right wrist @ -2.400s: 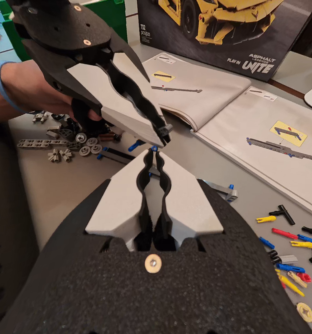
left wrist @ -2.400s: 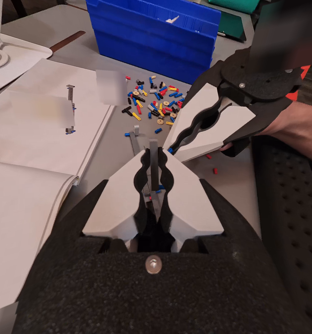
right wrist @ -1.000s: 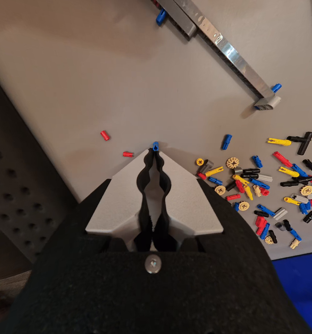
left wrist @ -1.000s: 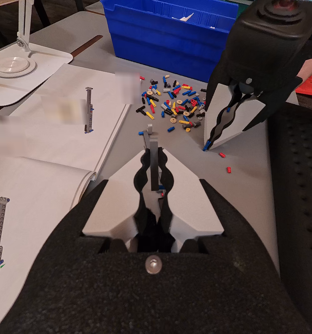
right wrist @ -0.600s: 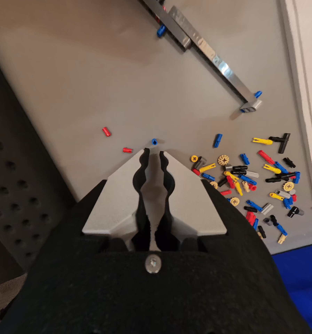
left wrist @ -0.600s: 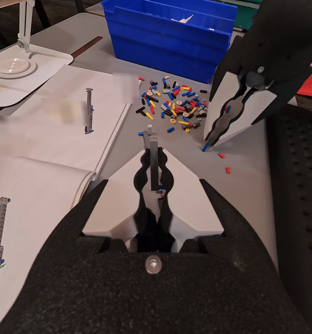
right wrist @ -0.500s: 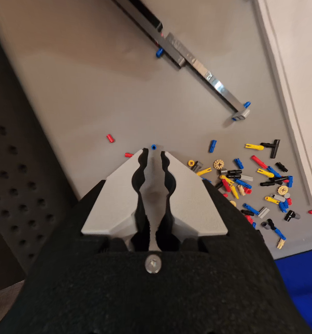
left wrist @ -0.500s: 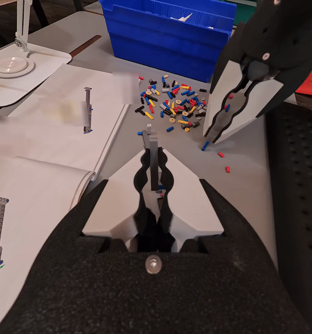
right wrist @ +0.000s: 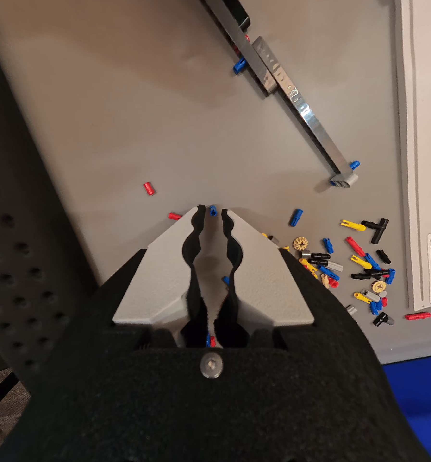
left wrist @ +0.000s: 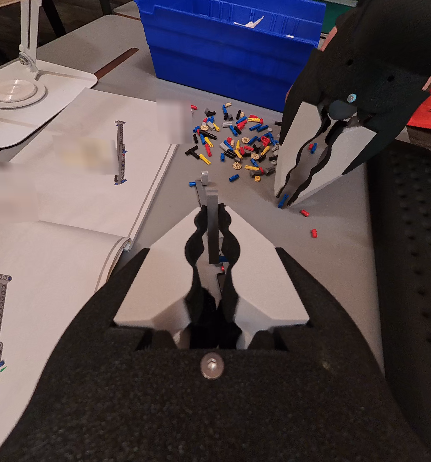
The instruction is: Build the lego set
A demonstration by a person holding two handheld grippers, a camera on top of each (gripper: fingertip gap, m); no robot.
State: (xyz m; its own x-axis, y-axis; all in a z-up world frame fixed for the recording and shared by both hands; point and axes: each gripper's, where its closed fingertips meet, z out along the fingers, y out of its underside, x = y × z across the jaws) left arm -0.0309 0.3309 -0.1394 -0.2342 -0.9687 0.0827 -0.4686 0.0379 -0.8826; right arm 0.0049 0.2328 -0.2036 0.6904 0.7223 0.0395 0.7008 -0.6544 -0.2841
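Observation:
My left gripper point(left wrist: 213, 208) is shut on a long grey lego beam point(left wrist: 212, 237), whose far end with a light grey connector point(left wrist: 204, 176) rests on the table. The same beam point(right wrist: 296, 100) runs diagonally across the right wrist view. My right gripper point(right wrist: 212, 209) is open and points down at the table, with a small blue pin point(right wrist: 212, 210) lying loose between its tips. It also shows in the left wrist view point(left wrist: 286, 198), right of the beam, with the blue pin point(left wrist: 282, 201) at its tips.
A pile of small coloured pins and gears point(left wrist: 236, 145) lies behind the beam, before a blue bin point(left wrist: 229, 50). Two red pins point(right wrist: 148, 188) lie near the right gripper. An open instruction booklet point(left wrist: 84, 200) is on the left, a black perforated mat point(left wrist: 409, 250) on the right. Some 12 cm of space lies between my two pairs of fingers.
My right gripper carried the blue pin away from the held beam, lowered it to the table and opened; the pin now lies free between its tips. The left gripper has held still.

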